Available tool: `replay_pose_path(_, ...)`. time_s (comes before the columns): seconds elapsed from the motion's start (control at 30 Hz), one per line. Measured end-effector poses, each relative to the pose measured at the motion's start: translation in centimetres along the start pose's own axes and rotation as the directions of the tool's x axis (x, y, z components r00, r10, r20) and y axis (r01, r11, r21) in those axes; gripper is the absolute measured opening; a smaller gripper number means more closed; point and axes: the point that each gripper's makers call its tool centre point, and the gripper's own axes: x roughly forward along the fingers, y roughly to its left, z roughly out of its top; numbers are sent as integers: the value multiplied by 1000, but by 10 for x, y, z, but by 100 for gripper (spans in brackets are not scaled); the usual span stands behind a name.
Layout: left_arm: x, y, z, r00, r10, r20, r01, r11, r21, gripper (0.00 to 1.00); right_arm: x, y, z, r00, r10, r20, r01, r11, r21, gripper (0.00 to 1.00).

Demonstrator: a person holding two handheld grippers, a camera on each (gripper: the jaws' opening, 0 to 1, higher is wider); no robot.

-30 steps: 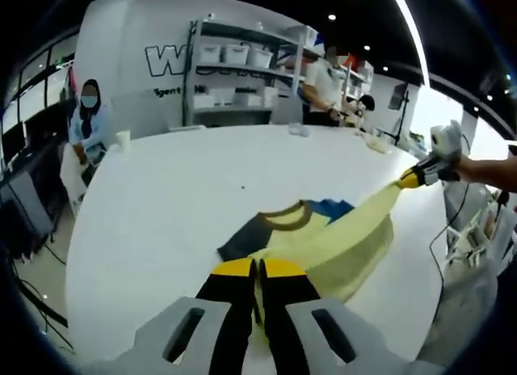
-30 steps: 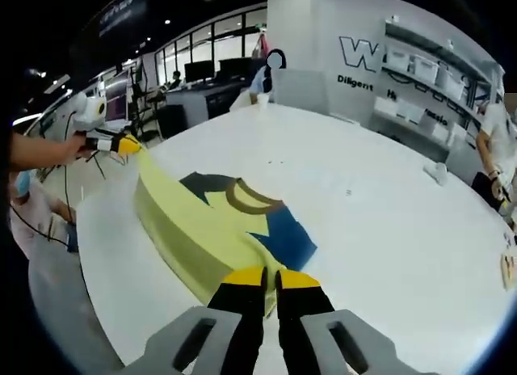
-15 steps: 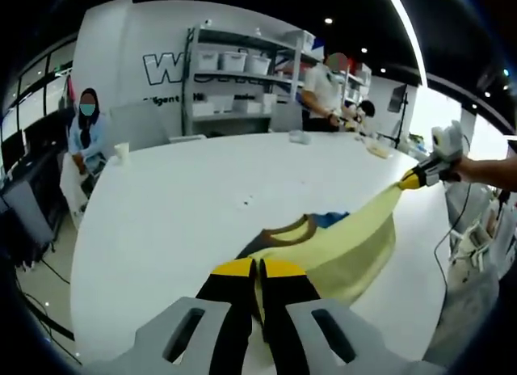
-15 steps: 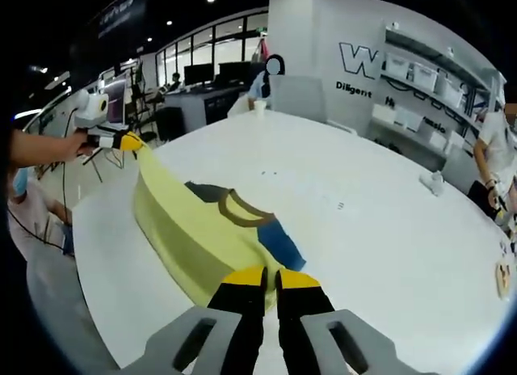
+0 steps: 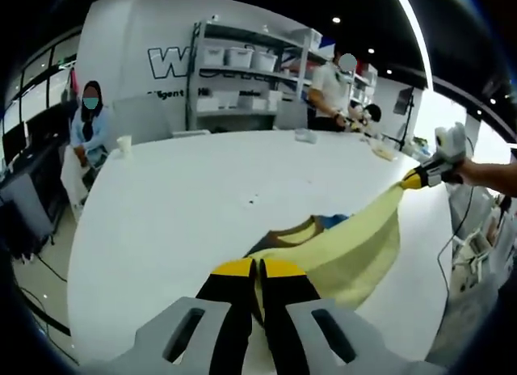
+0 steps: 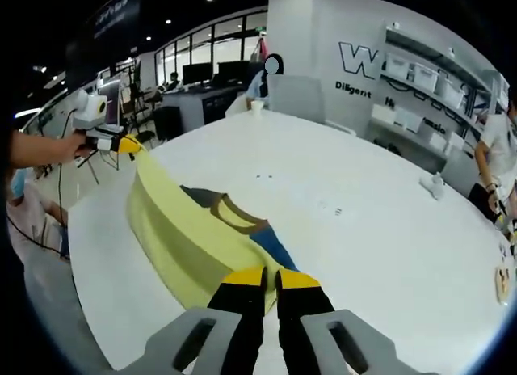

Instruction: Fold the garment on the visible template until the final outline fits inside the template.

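White table bears one garment, pinched by two tools.

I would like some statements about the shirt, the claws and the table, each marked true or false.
1. Both claws are shut on the shirt. True: the left claw and the right claw each pinch the yellow shirt.
2. The shirt lies flat on the table. False: its yellow part is lifted and stretched between the claws above the white table.
3. The collar is brown. True: a brown collar shows.
4. The shirt is yellow all over. False: it also has a blue sleeve and a dark sleeve.
5. A cup stands on the table. True: a white cup stands near the edge.
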Motion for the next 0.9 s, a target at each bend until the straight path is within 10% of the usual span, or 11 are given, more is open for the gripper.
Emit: replay_pose_path(0.9, 50, 23, -18, 997, 13, -79, -15, 999, -28, 1, 55, -22, -18, 999, 3, -45, 2, 994, 108, 0)
